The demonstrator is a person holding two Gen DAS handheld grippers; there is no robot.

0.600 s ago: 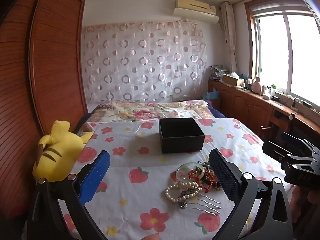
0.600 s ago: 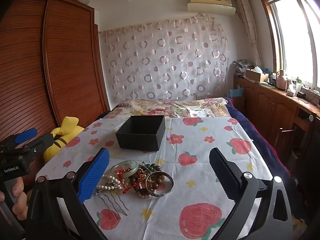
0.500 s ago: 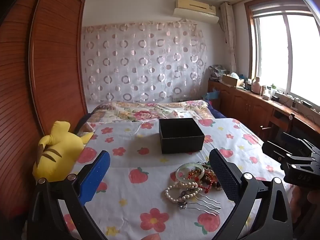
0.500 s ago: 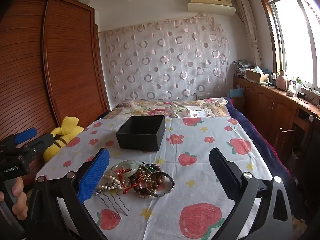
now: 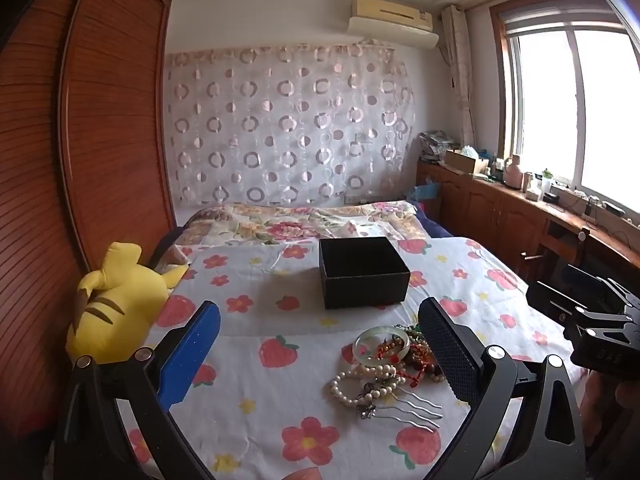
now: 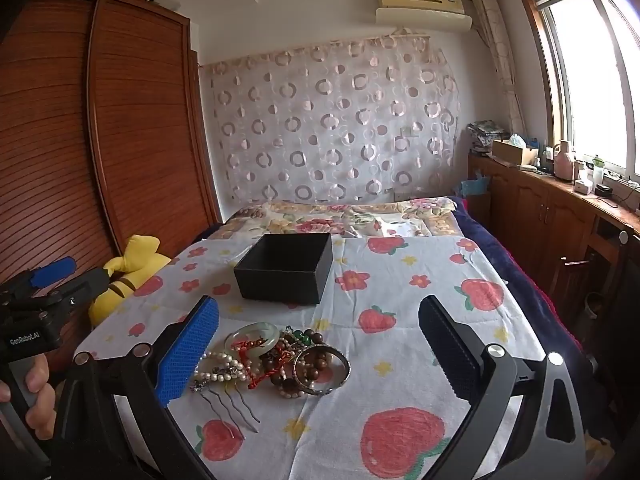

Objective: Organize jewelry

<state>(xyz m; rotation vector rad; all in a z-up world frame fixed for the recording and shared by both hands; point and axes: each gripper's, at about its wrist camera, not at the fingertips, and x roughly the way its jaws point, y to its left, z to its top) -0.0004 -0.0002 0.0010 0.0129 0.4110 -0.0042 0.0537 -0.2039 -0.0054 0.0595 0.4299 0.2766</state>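
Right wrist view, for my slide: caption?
Open right gripper above jewelry pile, black box beyond.

My own right pad hides the far side of the jewelry heap [image 5: 394,364] in the left wrist view, so the bangle there cannot be made out. The small things along the window counter [image 6: 592,190] are too small to name. My other gripper [image 6: 38,308] runs off the frame's edge, its jaws only partly seen.

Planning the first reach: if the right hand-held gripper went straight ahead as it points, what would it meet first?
Probably the bedsheet just right of the black box. The right hand-held gripper is open and empty, the jewelry pile lies low-left of its line. Depth is uncertain.
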